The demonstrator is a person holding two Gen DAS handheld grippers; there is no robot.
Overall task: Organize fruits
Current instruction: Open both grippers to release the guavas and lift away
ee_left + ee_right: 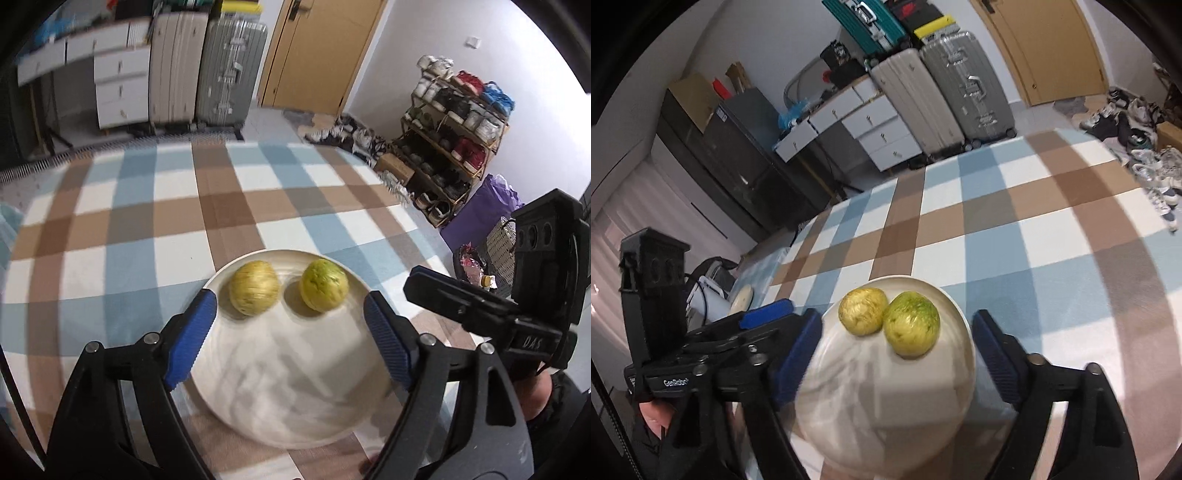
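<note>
1. since both fruits sat loose on the plate (280, 387) with nothing bracing them, the main risk was a roll: a knock to the rim from either hand-held gripper could have sent one off onto the checked cloth.
2. second risk: the two fruits lay just beside each other, looking almost in contact in the right wrist view, so a grab at one could have nudged the other.
3. third: the two tools were close together over the plate, so they could have clashed if both went in at once.
4. left hand-held gripper (291, 332): released, blue pads spread wide, straddling the near half of the plate, nothing between them, no contact that i could see.
5. right hand-held gripper (897, 354): also released and wide, empty, pads either side of the plate.
6. yellowish fruit (254, 288) and greener fruit (324, 284) were on the far part of the plate, which stood on the surface (147, 221).
</note>
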